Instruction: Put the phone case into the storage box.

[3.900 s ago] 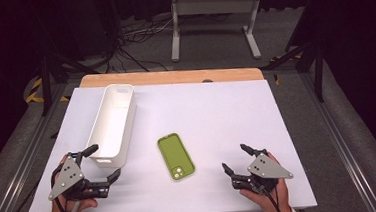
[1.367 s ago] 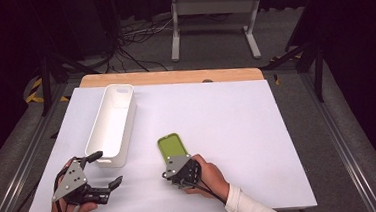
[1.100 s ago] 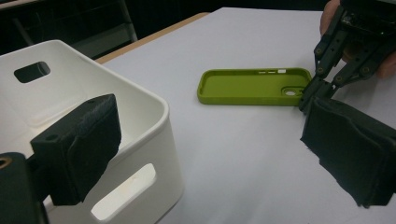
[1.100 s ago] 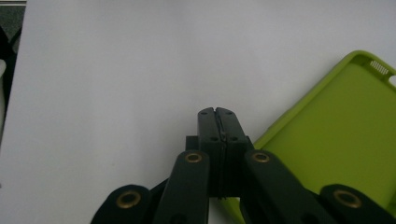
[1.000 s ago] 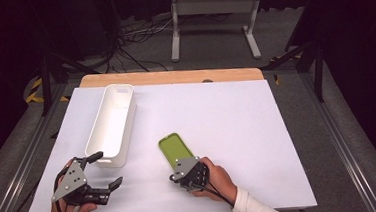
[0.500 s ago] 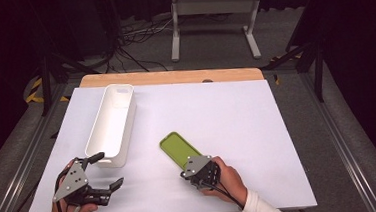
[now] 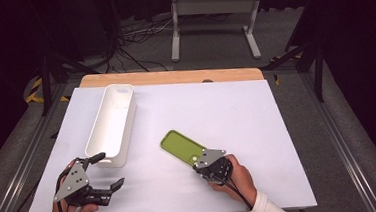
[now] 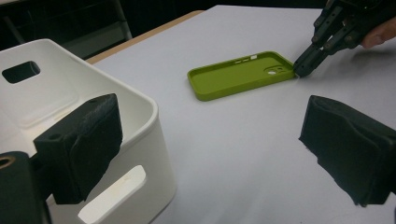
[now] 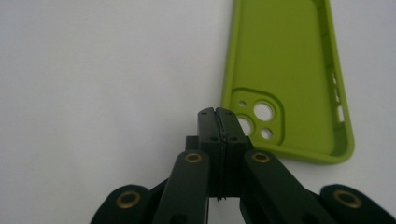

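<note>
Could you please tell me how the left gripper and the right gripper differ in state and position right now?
The left gripper has its fingers spread wide apart beside the long white plastic bin, holding nothing. The right gripper has its fingers pressed together, tips at the camera-cutout corner of the green silicone phone case. Both are black, hand-held and low over the white table.

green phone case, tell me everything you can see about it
The green phone case is lime green, matte and rubbery-looking, lying flat on the white table with its hollow inside facing up. It has a raised camera block with round holes at the near end and small slots along one side wall. It sits at an angle, right of the white bin. The right gripper, jaws shut, meets its camera-end corner.
</note>
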`<state>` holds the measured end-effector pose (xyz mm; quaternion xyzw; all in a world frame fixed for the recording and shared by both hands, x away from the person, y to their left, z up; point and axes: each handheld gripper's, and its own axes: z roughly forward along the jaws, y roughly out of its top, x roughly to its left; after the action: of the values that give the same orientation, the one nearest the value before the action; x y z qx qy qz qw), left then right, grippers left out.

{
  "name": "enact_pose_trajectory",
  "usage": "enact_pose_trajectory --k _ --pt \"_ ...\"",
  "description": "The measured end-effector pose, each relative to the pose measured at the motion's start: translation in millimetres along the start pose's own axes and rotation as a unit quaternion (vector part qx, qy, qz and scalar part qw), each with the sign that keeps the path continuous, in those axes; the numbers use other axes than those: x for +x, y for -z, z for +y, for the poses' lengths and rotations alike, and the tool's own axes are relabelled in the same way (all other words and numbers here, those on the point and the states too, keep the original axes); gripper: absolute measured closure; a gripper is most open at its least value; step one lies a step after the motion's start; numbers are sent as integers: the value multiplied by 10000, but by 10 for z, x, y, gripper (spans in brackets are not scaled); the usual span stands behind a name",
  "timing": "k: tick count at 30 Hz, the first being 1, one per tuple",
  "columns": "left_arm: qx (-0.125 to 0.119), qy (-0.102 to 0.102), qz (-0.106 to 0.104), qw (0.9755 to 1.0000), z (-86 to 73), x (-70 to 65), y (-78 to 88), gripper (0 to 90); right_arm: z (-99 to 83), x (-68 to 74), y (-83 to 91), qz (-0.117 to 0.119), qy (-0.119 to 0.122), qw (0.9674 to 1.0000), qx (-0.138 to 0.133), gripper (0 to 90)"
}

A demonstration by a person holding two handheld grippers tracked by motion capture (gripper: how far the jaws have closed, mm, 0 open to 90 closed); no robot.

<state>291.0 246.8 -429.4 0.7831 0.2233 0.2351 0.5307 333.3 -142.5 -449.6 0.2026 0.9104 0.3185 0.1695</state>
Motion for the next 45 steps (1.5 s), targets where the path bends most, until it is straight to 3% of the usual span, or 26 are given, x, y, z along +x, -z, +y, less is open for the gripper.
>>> enact_pose_trajectory --k 1,7,12,15,17,20,25,36,45 --pt "12 -7 -2 10000 0 -2 -3 63 -18 -35 15 -19 -119 9999 -12 900" --pt "39 -19 -18 10000 4 -4 -1 65 -49 -106 33 -169 -274 9995 12 900" --pt "44 -42 -45 10000 6 -11 -9 65 -72 -209 22 -275 -661 9974 -8 900" --pt "48 -42 -57 10000 4 -11 -28 65 -73 -250 6 -358 -702 9969 -3 900" --pt "74 -52 -72 9999 3 -11 -40 65 -85 -352 -14 -512 -854 9950 24 900" --pt "81 -68 -77 9999 5 -14 -43 65 -116 -475 -35 -453 -1111 9928 -40 900" --pt "80 -39 -68 9999 -3 -3 -40 66 -120 -462 -40 -540 -954 9940 0 900" --pt "172 -129 -100 9997 -3 -9 -51 68 -159 -535 -50 -497 -1169 9918 -107 900" --pt "143 -131 -108 9998 -8 -16 -44 70 -138 -513 18 -561 -1054 9926 -219 900"
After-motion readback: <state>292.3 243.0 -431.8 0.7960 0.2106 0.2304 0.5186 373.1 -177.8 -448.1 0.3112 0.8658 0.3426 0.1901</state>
